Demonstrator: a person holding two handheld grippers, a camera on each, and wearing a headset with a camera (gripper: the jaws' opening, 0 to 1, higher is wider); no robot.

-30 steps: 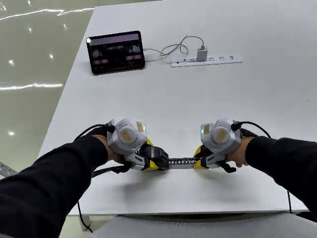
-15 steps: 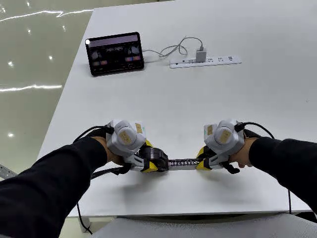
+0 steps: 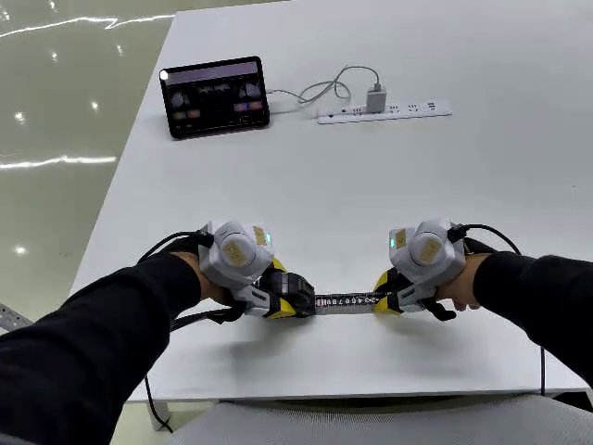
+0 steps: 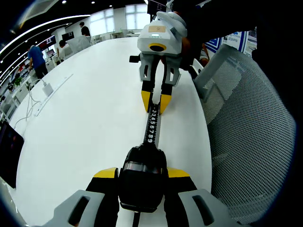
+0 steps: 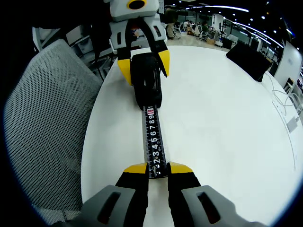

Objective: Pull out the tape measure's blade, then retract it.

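Your left gripper (image 3: 281,295) clamps the case (image 3: 296,297) at the table's (image 3: 371,185) near edge. Your right gripper (image 3: 383,302), jaws pinched narrowly on the blade (image 3: 347,301) tip, has moved right since a second ago, so more blade is out.

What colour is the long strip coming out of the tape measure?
The blade is black with white numbers, clearest in the right gripper view.

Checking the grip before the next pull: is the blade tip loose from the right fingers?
No: the right gripper pinches the end of the blade between its fingers.
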